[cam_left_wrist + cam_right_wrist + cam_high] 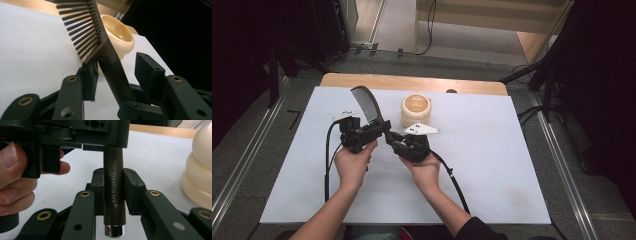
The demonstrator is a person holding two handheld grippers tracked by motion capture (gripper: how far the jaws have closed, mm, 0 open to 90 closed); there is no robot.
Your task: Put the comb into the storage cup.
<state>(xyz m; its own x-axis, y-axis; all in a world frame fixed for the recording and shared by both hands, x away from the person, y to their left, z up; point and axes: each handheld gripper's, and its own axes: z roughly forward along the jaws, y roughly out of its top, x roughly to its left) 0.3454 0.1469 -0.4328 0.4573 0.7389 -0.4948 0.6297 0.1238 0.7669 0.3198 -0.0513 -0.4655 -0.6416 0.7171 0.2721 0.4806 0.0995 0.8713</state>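
A dark tool with a fan-shaped comb head [366,102] and a brown handle [113,192] printed "Creative Art" is held above the white sheet. My right gripper [113,182] is shut on the handle near its silver end cap [113,230]; in the high view the right gripper [393,138] sits at the centre. My left gripper [117,70] straddles the handle [113,75] just below the comb teeth [82,30]. Its left pad lies against the handle and its right pad stands clear. The high view shows the left gripper [379,131] beside the right one.
A cream ribbed pot [416,110] stands just behind the grippers, close to the comb head. The white sheet [492,150] covers a wooden table [412,82]. Cables trail from both grippers toward the near edge. Dark stands and a floor surround the table.
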